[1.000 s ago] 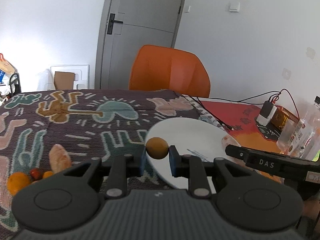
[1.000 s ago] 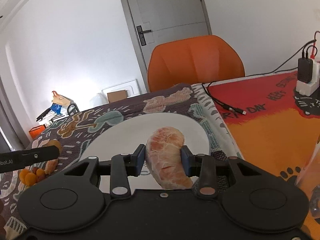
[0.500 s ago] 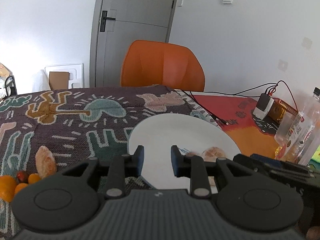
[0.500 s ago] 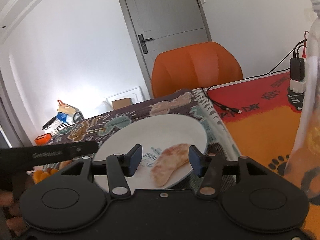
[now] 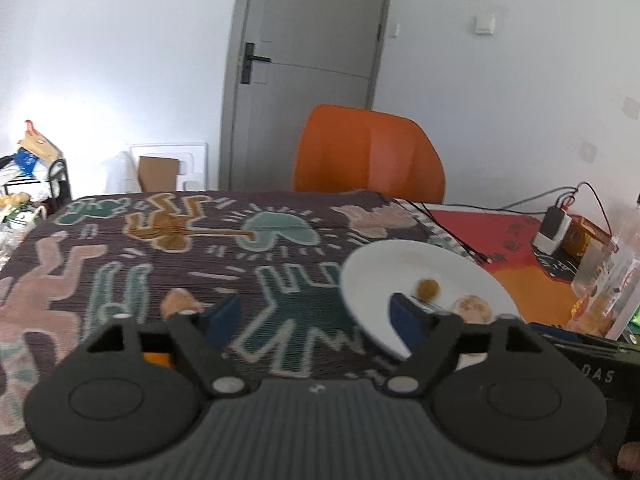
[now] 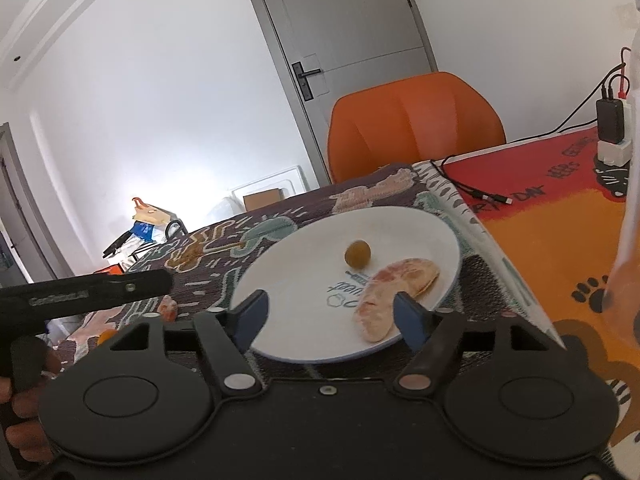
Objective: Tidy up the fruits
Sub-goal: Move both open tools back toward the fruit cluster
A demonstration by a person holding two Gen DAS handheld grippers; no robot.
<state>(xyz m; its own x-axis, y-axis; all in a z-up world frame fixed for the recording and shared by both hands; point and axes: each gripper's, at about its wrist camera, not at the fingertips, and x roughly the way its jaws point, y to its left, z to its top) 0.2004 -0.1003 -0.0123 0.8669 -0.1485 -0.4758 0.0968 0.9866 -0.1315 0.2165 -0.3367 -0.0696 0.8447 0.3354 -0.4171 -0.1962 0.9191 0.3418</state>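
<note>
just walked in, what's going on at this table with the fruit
A person holding two grippers is sorting fruit onto a white plate. A small round fruit and a peeled citrus segment lie on it. The left gripper and right gripper are both open and empty. Another segment waits on the patterned cloth.

Probably a home room: patterned tablecloth (image 5: 240,264), orange chair (image 5: 368,152), grey door (image 5: 304,80).

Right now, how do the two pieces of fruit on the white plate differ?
The small round fruit is a yellow-orange ball; the peeled segment is a long, curved, pinkish-orange wedge. The segment is clearly larger. The round fruit sits nearer the middle of the plate, the segment by the rim. Both rest on the plate, held by neither gripper.
</note>
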